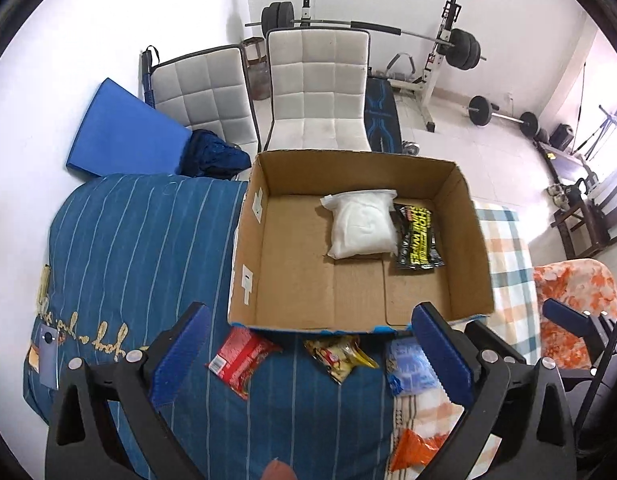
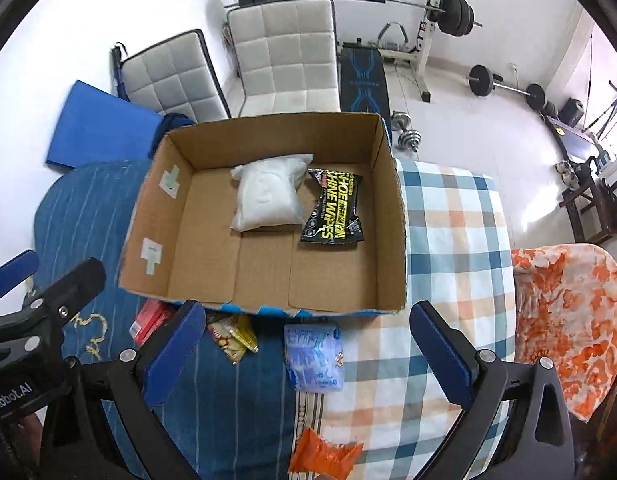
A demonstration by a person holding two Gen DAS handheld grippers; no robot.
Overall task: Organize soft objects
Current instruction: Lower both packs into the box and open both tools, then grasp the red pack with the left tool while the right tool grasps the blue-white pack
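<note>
An open cardboard box (image 1: pixel 244 240) (image 2: pixel 392 220) sits on the bed. Inside lie a white soft pack (image 1: pixel 360 224) (image 2: pixel 268 196) and a black-and-yellow shoe wipes pack (image 1: pixel 418 240) (image 2: pixel 334 210). In front of the box lie a red packet (image 1: pixel 240 360) (image 2: pixel 148 320), a yellow snack packet (image 1: pixel 338 354) (image 2: pixel 232 336), a light blue packet (image 1: pixel 408 368) (image 2: pixel 314 356) and an orange packet (image 1: pixel 416 448) (image 2: pixel 324 456). My left gripper (image 1: pixel 312 356) is open and empty above the packets. My right gripper (image 2: pixel 308 356) is open and empty above the light blue packet.
The bed has a blue striped cover (image 1: pixel 140 248) and a checked blanket (image 2: pixel 448 240). An orange floral cloth (image 2: pixel 564 320) lies at right. Two white chairs (image 1: pixel 316 92) stand behind the box. A weight bench and barbells (image 1: pixel 460 52) stand at the back.
</note>
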